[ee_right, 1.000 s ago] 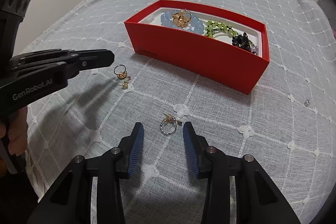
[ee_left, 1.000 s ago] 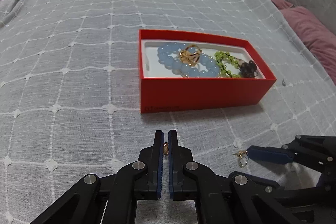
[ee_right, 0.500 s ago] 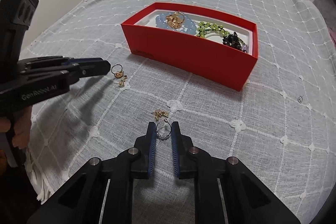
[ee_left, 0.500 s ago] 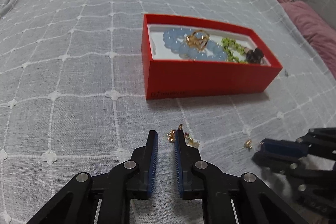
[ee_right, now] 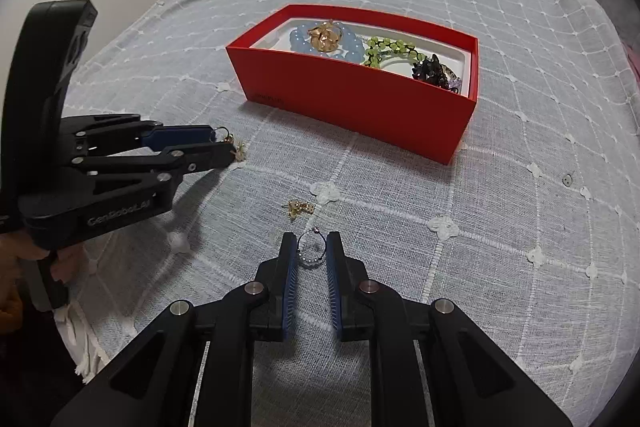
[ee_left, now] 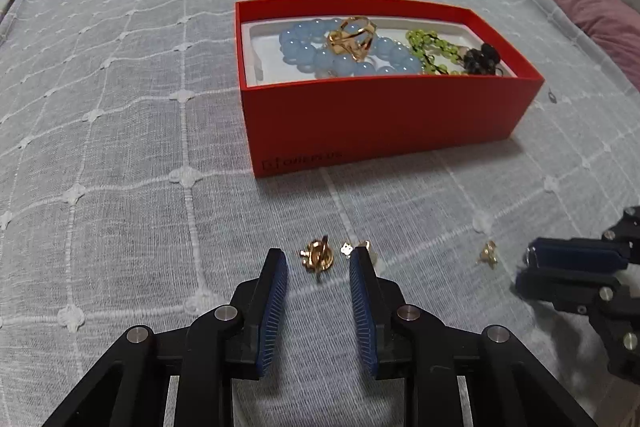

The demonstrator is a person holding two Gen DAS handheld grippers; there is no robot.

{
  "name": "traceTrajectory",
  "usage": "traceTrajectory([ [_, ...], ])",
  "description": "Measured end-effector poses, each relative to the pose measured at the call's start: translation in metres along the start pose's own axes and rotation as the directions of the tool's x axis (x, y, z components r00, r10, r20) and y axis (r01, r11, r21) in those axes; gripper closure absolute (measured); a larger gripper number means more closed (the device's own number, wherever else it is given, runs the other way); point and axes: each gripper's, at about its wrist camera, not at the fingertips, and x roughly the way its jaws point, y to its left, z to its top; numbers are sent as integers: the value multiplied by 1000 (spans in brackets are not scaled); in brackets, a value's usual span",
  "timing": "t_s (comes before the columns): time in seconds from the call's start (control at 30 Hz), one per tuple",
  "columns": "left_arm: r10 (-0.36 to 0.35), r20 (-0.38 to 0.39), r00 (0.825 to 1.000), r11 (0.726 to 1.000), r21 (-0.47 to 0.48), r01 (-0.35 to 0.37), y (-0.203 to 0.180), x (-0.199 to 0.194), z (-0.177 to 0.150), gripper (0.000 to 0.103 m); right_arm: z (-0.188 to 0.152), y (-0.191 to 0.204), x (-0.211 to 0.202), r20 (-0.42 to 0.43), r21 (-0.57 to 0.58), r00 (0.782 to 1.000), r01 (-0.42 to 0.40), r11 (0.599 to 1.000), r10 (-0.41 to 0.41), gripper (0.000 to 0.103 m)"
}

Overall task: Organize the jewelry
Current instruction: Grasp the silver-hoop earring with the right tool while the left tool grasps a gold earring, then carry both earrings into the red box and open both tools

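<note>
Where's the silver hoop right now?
Right wrist view: silver hoop sits between the right gripper fingers on the bedspread, nearer than the red box.

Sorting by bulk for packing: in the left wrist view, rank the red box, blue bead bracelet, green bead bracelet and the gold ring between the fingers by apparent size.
1. Red box
2. Blue bead bracelet
3. Green bead bracelet
4. Gold ring

The ring lies nearer the camera yet looks smallest, so its place is safe. The box wall hides part of both bracelets, so their order is less sure.

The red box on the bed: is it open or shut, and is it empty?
Open, not empty. The red box has no lid on, and a blue bead bracelet, a gold piece and green beads lie inside.
</note>
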Motion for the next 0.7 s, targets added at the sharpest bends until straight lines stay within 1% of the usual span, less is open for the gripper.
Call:
traceTrajectory([
  [0.1,5,7,1000,1000,3,-5,-1,3,3,75,-1,0,0,-1,0,1000,1,1000,-1,87],
  [0.13,9,10,1000,1000,10,-9,-1,3,3,78,0,-1,0,-2,0,1000,1,1000,-1,87],
  [0.2,20,3,1000,999,32,-20,-5,5,4,91,0,-1,0,-4,0,1000,2,1000,-2,87],
  [0.37,38,-3,999,999,30,-38,-5,2,4,91,2,0,-2,1,3,1000,4,1000,-4,87],
  [0.43,49,-3,999,999,22,-49,-4,0,4,95,2,0,-4,6,5,1000,3,1000,-3,87],
  [0.7,57,5,998,998,-37,-57,1,-11,7,95,5,0,-14,28,4,1000,4,1000,-4,87],
])
